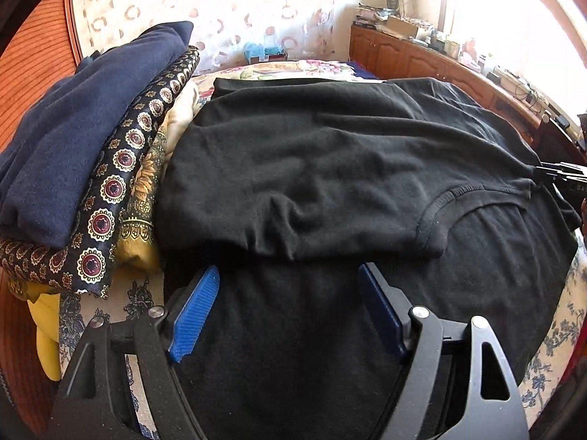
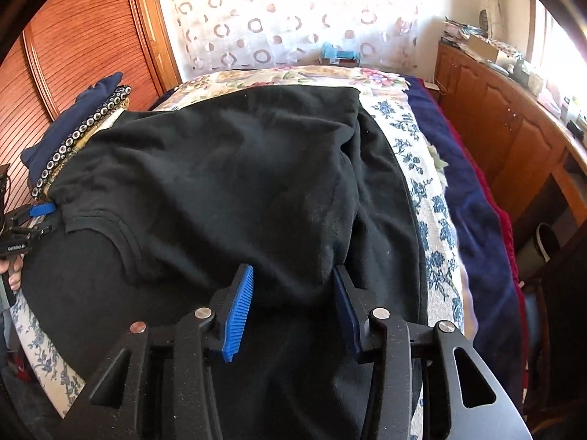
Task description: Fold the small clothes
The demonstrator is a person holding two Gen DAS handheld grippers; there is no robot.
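Note:
A black T-shirt [image 1: 330,168] lies spread on the bed with its upper layer folded over toward me; its ribbed collar [image 1: 436,212] shows at the right. My left gripper [image 1: 288,269] hovers open over the lower layer, with the folded edge just beyond its blue pads [image 1: 196,311]. From the right wrist it shows at the shirt's left edge, left gripper [image 2: 46,220]. My right gripper [image 2: 293,269] stands open with a bulge of the folded shirt [image 2: 238,183] between its fingertips; I cannot tell if the pads touch it. It shows at the frame's far right, right gripper [image 1: 554,174].
A stack of folded clothes [image 1: 84,154], navy on a medallion print, sits left of the shirt. The floral bedspread [image 2: 422,168] and a navy blanket [image 2: 473,220] run along the right. A wooden cabinet [image 2: 513,135] stands beyond, and a slatted wardrobe [image 2: 80,44] to the left.

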